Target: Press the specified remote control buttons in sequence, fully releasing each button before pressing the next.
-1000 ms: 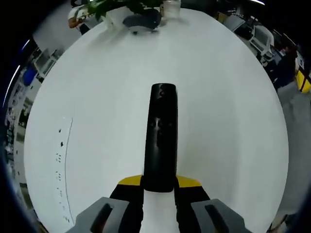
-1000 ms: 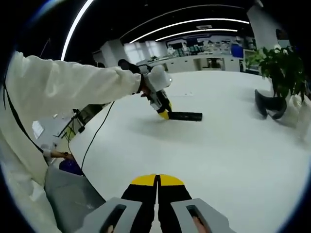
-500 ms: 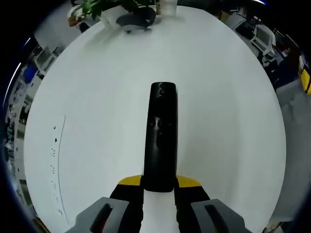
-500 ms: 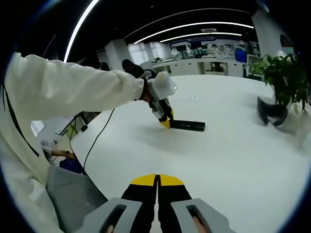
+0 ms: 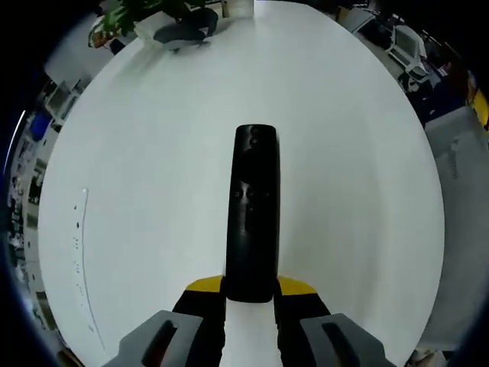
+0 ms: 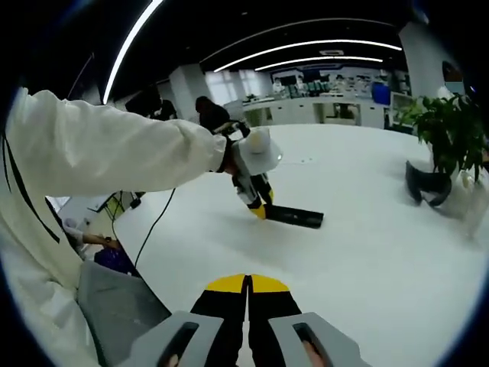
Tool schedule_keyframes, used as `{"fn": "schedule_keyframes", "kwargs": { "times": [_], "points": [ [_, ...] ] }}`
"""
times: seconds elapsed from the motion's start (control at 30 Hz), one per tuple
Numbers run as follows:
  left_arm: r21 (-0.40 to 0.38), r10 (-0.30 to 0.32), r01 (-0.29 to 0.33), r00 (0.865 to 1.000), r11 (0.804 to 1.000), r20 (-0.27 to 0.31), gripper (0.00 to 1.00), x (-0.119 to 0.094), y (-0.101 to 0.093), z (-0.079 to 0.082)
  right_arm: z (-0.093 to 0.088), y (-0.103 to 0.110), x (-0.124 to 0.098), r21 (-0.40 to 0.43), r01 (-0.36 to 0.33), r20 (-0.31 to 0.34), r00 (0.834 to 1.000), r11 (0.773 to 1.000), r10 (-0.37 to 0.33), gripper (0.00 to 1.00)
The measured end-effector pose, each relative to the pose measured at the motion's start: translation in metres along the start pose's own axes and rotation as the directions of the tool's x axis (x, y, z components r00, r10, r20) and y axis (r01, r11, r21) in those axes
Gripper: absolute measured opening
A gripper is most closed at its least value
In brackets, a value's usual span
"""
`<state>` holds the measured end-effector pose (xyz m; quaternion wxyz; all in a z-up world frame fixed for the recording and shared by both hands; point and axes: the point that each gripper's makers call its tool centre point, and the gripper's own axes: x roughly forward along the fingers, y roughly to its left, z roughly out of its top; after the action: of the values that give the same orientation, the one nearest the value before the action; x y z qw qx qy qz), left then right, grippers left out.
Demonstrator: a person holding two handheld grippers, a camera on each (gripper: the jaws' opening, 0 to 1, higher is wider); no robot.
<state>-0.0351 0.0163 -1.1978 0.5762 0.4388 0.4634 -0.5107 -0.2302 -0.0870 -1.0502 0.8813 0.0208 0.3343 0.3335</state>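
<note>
Black slim remote (image 5: 252, 222) flat on white table (image 5: 153, 191) | left gripper (image 5: 250, 294) clamps its end | right gripper (image 6: 248, 294) closed, empty

Remote (image 5: 252, 218) flat on the worktop (image 5: 153, 199), near end between the left tongs (image 5: 250, 294), far end pointing toward a potted plant (image 5: 126, 11) at the far edge. Seen from the right tongs (image 6: 248, 294): remote (image 6: 294, 216) ahead at mid-worktop (image 6: 367, 252), left tongs (image 6: 260, 208) at its left end, plant (image 6: 451, 130) far right.
</note>
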Motion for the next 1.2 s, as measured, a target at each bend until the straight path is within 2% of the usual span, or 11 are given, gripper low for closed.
{"fn": "schedule_keyframes", "kwargs": {
  "times": [0.73,0.93,1.2],
  "points": [
    [-0.044,0.006,-0.004,0.998,0.999,0.061,0.22,-0.003,-0.051,-0.003,-0.001,0.014,0.0,-0.034,-0.022,-0.008,1.0,0.999,0.022,0.0],
    [-0.042,0.006,-0.004,0.998,0.999,0.061,0.22,-0.004,-0.068,-0.002,-0.008,0.014,0.004,-0.032,-0.014,-0.042,0.999,0.999,0.012,0.0],
    [-0.057,0.01,-0.004,0.994,0.998,0.106,0.22,-0.006,-0.09,-0.003,-0.01,0.014,0.005,-0.05,-0.007,-0.07,0.998,0.999,0.004,0.0]
  ]
}}
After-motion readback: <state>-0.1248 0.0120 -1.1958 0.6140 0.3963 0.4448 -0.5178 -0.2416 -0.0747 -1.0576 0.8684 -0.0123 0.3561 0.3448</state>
